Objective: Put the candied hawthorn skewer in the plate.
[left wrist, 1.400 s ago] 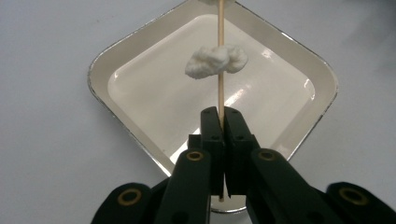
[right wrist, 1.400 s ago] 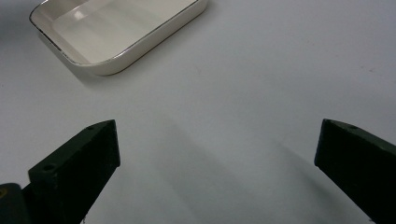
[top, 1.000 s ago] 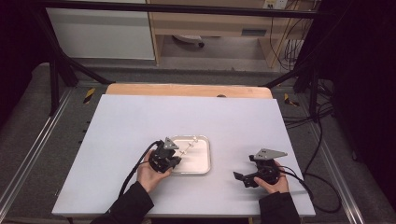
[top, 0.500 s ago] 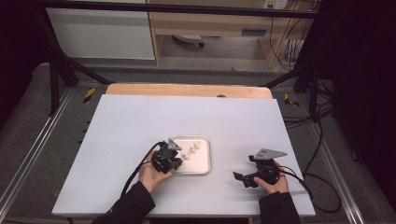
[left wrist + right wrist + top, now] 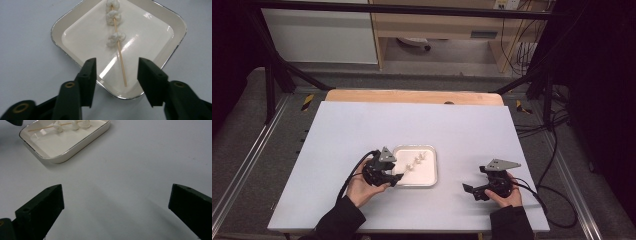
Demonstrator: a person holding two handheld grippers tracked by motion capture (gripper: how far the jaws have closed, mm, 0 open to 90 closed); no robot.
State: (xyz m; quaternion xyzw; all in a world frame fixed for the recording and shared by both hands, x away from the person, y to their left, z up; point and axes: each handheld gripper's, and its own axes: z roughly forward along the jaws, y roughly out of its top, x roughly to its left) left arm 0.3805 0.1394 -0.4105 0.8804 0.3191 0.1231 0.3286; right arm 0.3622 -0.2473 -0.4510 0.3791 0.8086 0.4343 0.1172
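A white rectangular tray (image 5: pixel 427 176) with a metallic rim sits on the table near its front middle. In it lies a thin wooden skewer (image 5: pixel 120 56) threaded with three white lumps (image 5: pixel 113 18). My left gripper (image 5: pixel 396 178) hovers at the tray's near left corner. In the left gripper view its jaws (image 5: pixel 116 68) have just been opening and stand apart on either side of the skewer's bare end, pads off it. My right gripper (image 5: pixel 472 190) rests to the right of the tray, jaws (image 5: pixel 116 192) wide open over bare table. The tray (image 5: pixel 65 157) and skewer (image 5: pixel 42 129) lie beyond it.
The pale table top (image 5: pixel 412 125) has a wooden strip (image 5: pixel 412 96) along its far edge. Black frame bars and cables run along both sides. Cables trail from both grippers toward the front edge.
The left gripper's jaws have parted and released the skewer, which now lies in the tray. That hand has drawn back a little toward the near left. The right hand has stayed put.
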